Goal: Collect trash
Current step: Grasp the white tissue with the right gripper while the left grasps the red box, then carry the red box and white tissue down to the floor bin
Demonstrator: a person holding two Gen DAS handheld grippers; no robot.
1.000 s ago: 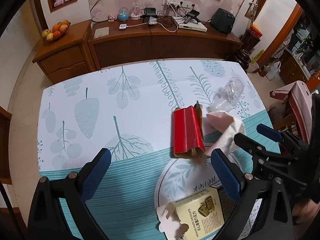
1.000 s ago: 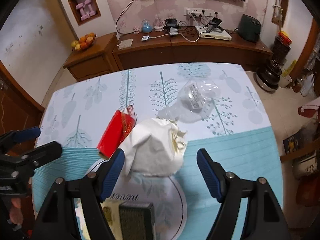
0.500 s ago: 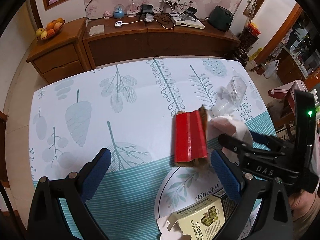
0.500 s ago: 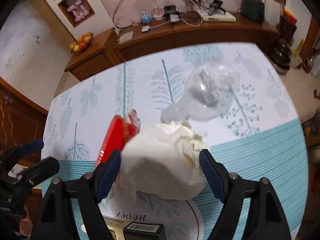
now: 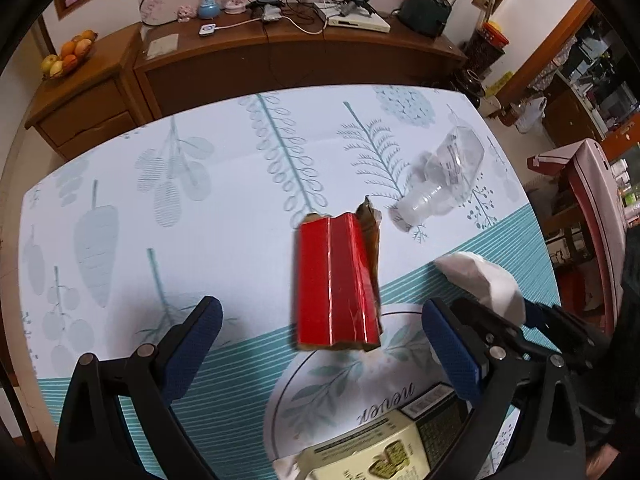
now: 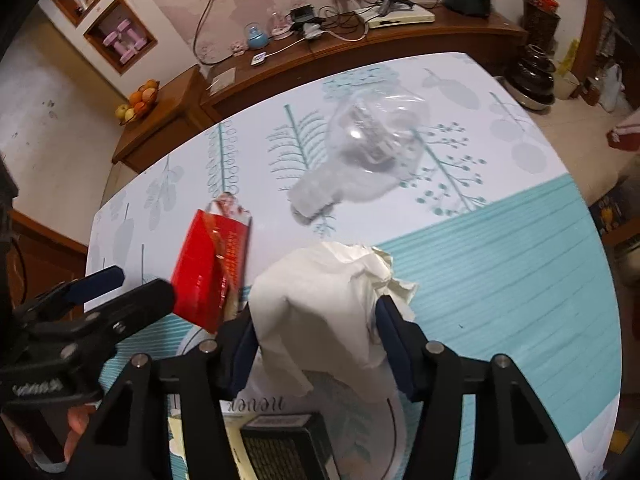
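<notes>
A crumpled white tissue point(image 6: 320, 312) lies on the leaf-print tablecloth point(image 6: 500, 272). My right gripper point(image 6: 316, 344) straddles it with its jaws closing, and both blue pads touch its sides. A crushed red carton point(image 5: 336, 280) lies just left of the tissue point(image 5: 484, 280). My left gripper point(image 5: 320, 344) hangs open over the carton's near end, fingers wide on either side, touching nothing. A squashed clear plastic bottle point(image 5: 444, 176) lies farther back. In the right wrist view the carton point(image 6: 212, 272) and the left gripper point(image 6: 128, 288) show at the left.
A yellow and black printed box point(image 5: 372, 448) lies at the near table edge under the grippers. A wooden sideboard point(image 5: 280, 60) with cables and a fruit bowl point(image 5: 68, 56) stands behind the table. A pink chair point(image 5: 592, 208) stands at the right.
The right gripper sank around the tissue and its jaws narrowed onto it. The left gripper came down and nearer the red carton, which now sits between its open fingers.
</notes>
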